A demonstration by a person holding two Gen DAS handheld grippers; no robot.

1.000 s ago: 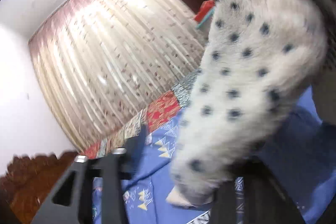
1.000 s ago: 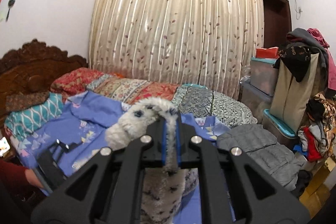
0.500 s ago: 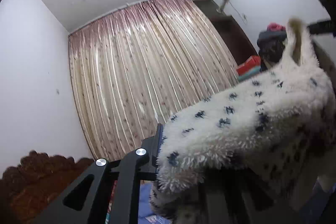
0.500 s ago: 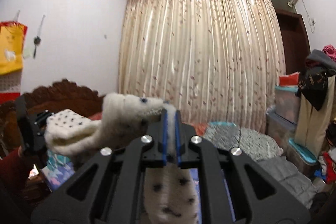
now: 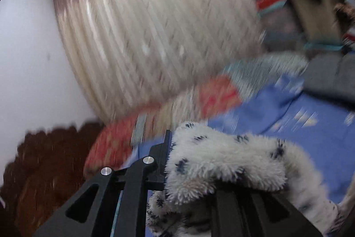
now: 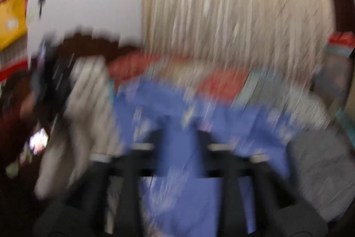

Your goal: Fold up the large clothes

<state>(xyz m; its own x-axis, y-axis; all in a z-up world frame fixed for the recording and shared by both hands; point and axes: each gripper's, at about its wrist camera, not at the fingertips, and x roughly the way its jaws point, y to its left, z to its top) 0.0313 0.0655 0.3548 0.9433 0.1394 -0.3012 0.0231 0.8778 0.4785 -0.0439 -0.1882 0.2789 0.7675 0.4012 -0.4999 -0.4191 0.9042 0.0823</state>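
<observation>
**Right jaws let go of the fleece; left gripper keeps its hold**

Half a second ago the right gripper (image 6: 179, 137) was clamped on a fold of the fluffy white fleece garment with dark spots (image 5: 224, 161); its jaws have just been opening and now stand wide apart, with only the blue patterned bedsheet (image 6: 179, 192) showing between them. Both views have also swung down from the ceiling and upper wall towards the bed.

The left gripper (image 5: 177, 154) is closed on the garment: the fleece bunches against its black finger (image 5: 158, 154) and drapes off to the right over the other finger, hiding it. In the heavily blurred right wrist view the garment hangs as a pale strip at the left, beside the dark shape of the left gripper.

Behind lie the cream pleated curtain (image 5: 155, 37), the carved dark wooden headboard (image 5: 44, 166) and red patterned pillows (image 5: 115, 141).
</observation>
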